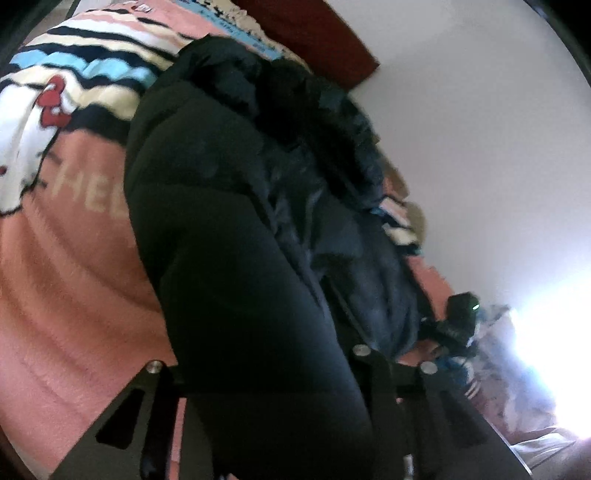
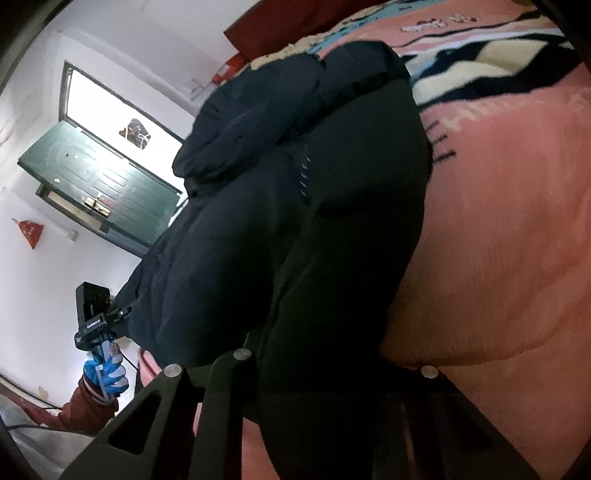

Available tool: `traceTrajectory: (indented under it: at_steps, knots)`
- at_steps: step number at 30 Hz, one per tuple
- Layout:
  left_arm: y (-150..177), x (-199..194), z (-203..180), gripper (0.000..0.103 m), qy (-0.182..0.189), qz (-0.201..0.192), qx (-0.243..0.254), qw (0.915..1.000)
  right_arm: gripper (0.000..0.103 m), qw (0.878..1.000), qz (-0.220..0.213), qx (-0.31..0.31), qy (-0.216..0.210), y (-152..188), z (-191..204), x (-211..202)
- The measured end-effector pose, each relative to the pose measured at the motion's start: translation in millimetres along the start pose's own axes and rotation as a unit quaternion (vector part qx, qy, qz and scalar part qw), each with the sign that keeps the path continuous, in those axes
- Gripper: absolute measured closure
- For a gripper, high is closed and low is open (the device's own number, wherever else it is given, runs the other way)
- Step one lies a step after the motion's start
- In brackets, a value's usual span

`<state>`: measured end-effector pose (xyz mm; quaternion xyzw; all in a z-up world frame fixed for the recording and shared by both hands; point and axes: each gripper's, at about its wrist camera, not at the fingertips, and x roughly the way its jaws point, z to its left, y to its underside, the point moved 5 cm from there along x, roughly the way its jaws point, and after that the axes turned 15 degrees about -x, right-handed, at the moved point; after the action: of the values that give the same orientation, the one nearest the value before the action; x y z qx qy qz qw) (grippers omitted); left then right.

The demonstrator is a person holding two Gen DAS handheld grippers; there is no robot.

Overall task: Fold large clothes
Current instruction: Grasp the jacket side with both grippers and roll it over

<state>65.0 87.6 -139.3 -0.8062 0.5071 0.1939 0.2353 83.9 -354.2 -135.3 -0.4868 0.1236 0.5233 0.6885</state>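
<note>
A large black padded jacket (image 1: 240, 221) lies lengthwise on a pink blanket (image 1: 74, 277) and fills the middle of both views. My left gripper (image 1: 273, 373) sits at the near hem, its tips buried in a fold of dark cloth that it is shut on. From the right wrist view the jacket (image 2: 295, 203) bulges up the same way, and my right gripper (image 2: 295, 373) is shut on its near edge. The left gripper (image 2: 122, 314) also shows there, pinching the jacket's left corner, held by a blue-gloved hand (image 2: 107, 373). The right gripper's body (image 1: 461, 314) shows beyond the jacket's right side.
The blanket (image 2: 498, 240) has a cartoon cat and striped bands (image 1: 92, 66). A dark red headboard (image 1: 314, 33) stands at the far end against a white wall (image 1: 480, 147). A green door (image 2: 99, 184) and a bright window (image 2: 110, 103) lie to the left.
</note>
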Motion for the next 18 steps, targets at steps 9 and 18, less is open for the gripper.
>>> traceTrajectory:
  at_steps: [9,18]
  knots:
    - [-37.8,-18.5,-70.5,0.080,0.086,-0.014,0.056,0.9947,0.085,0.995,-0.093,-0.002,-0.031,-58.0,11.1,-37.7]
    - [-101.6,-41.8,-100.3,0.080,0.175,-0.043,0.038,0.9828,0.085,0.978,-0.188,0.038,-0.085,-123.1,-7.4,-64.1]
